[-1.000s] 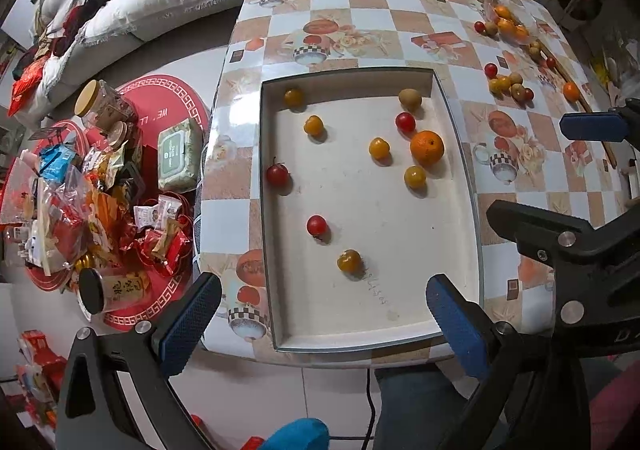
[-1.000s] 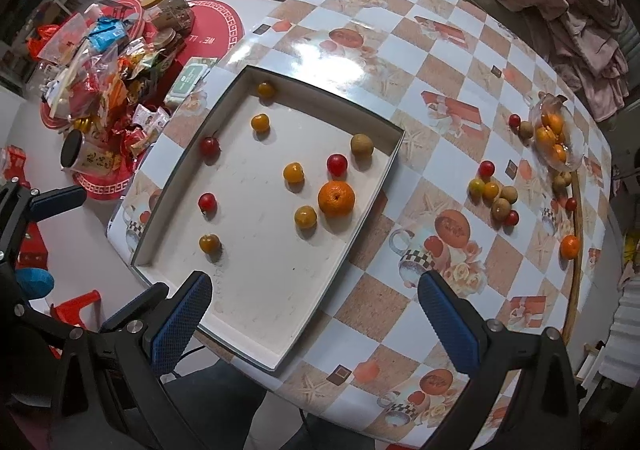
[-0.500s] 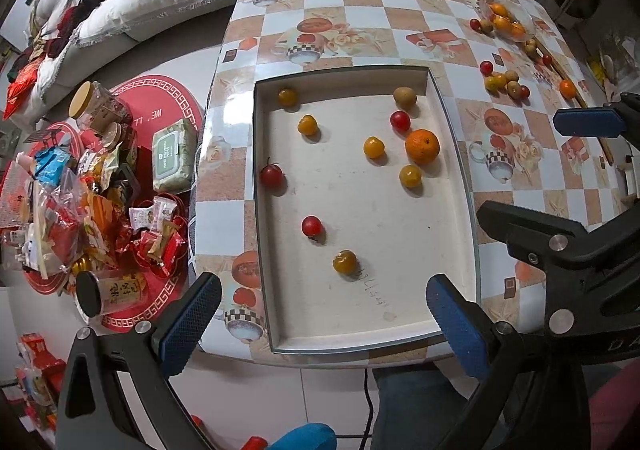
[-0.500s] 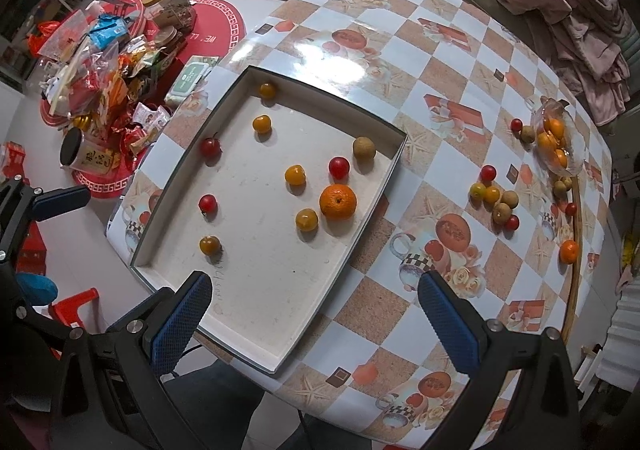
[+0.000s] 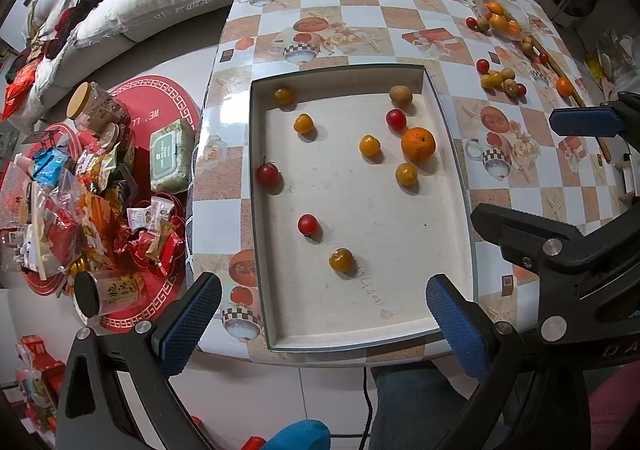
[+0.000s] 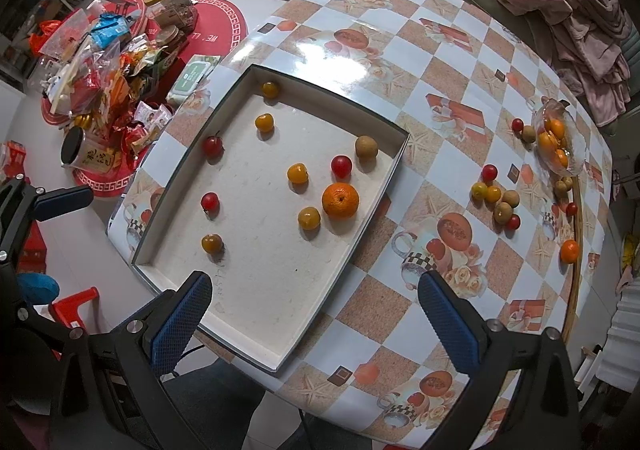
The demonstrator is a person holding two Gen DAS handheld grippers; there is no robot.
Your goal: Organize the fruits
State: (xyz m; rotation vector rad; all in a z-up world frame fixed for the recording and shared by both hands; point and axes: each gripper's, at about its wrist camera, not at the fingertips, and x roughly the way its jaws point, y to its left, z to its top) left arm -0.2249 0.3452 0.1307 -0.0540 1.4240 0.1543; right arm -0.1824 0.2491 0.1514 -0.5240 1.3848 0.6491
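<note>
A shallow white tray (image 5: 448, 154) (image 6: 384, 186) lies on the checkered table. It holds an orange (image 5: 418, 145) (image 6: 340, 200), several small yellow and red fruits and a brown one (image 5: 400, 94). More small fruits lie in a cluster (image 5: 500, 78) (image 6: 498, 198) on the table beyond the tray. A clear bowl (image 6: 560, 142) at the far edge holds oranges. My left gripper (image 5: 322, 324) is open and empty above the tray's near edge. My right gripper (image 6: 314, 320) is open and empty above the tray's near corner.
A loose orange (image 6: 569, 251) lies near a wooden stick (image 6: 574, 250) on the table's right side. Snack packets, jars and a wipes pack (image 5: 170, 154) crowd the floor at left. Pink clothes (image 6: 560, 10) lie on a sofa behind the table.
Both grippers have drawn back and up slightly, so the table looks a little smaller. Both stay open and empty. No fruit has moved.
</note>
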